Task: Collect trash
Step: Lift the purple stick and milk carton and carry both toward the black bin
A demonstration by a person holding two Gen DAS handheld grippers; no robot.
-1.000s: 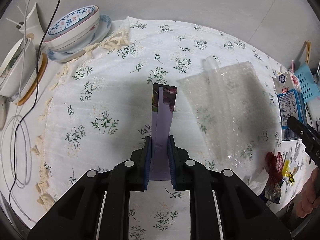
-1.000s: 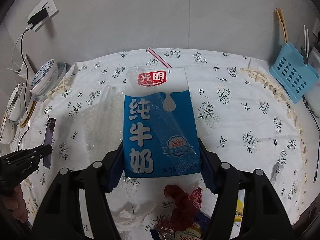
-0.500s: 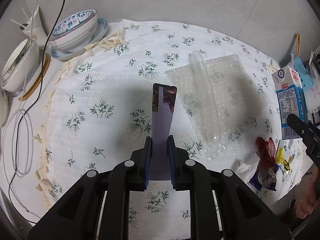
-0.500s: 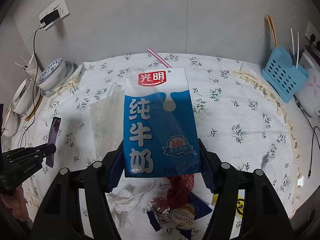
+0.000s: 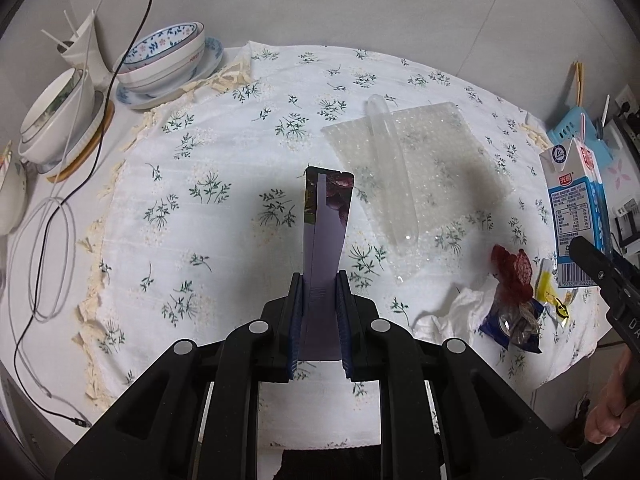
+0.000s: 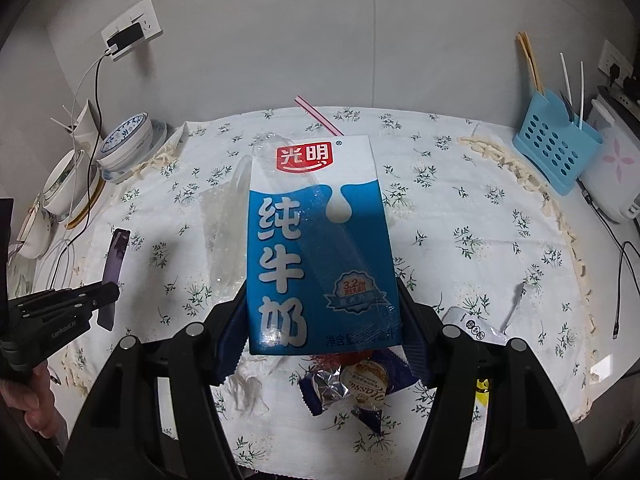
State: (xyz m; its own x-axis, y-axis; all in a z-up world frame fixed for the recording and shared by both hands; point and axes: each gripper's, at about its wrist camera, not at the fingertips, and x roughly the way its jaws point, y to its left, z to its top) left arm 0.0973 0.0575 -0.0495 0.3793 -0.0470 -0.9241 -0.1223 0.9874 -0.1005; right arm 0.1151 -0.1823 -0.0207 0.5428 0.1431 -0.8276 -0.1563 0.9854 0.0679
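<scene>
The table was covered by a white cloth printed with small green sprigs [image 5: 208, 216], its fringed cream edge showing at the left and far right, and it stood against a plain pale grey wall [image 6: 320, 32]. On that wall, at upper left in the right wrist view, a white socket plate with a black plug [image 6: 130, 38] fed cables down to the table's left end, where a stack of blue-and-white patterned bowls on a saucer [image 5: 164, 60] sat beside white bowls on a round wooden mat [image 5: 60, 116]; loops of white and black cable [image 5: 44, 256] lay just in front of them. At the far right a light blue perforated plastic utensil holder [image 6: 556, 152] held chopsticks. Mid-table lay a clear sheet of bubble wrap with a clear plastic tube on it [image 5: 416, 176]. Near the front edge, a small heap of litter: a crumpled white tissue [image 5: 452, 312], a red net scrap [image 5: 514, 268], blue and foil snack wrappers [image 6: 352, 380] and a yellow wrapper [image 5: 550, 292]. The left gripper [image 5: 320, 320] was clamped narrow on a flat purple packet [image 5: 324, 240], held above the cloth. The right gripper [image 6: 320, 320] stood fairly wide, its pads pressed on the sides of a blue and white milk carton [image 6: 316, 248], lifted clear over the litter heap.
</scene>
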